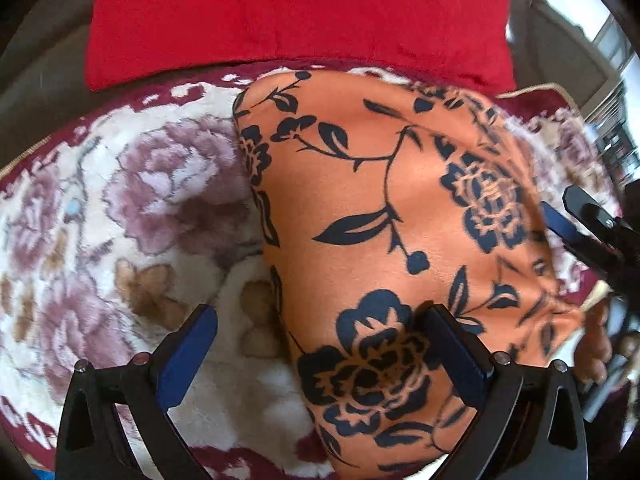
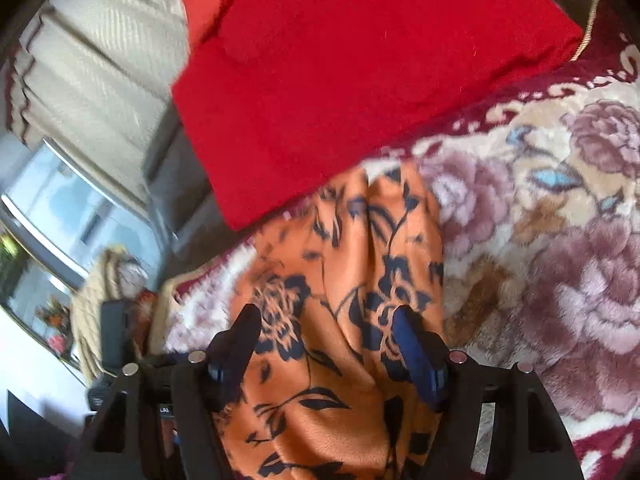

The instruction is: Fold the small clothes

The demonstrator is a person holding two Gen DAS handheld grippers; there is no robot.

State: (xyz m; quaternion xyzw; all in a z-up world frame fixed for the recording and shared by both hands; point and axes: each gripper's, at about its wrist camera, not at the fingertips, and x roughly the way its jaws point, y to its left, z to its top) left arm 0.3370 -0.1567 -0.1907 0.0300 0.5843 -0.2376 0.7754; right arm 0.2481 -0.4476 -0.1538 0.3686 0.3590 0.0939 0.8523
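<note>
An orange garment [image 1: 400, 216] with a dark blue flower print lies on a plush floral blanket [image 1: 132, 216]. My left gripper [image 1: 320, 320] is open over the garment's near left edge, one finger above the blanket, the other above the cloth. In the right wrist view the same garment [image 2: 344, 280] lies rumpled with folds under my right gripper [image 2: 328, 320], which is open with both fingers over the cloth. The right gripper [image 1: 592, 220] also shows at the right edge of the left wrist view, at the garment's right side.
A red cushion [image 1: 296, 16] lies behind the garment, also seen in the right wrist view [image 2: 352, 80]. The blanket [image 2: 560, 240] has a maroon border. Beige curtains [image 2: 100, 60] and a window [image 2: 60, 208] are at the left.
</note>
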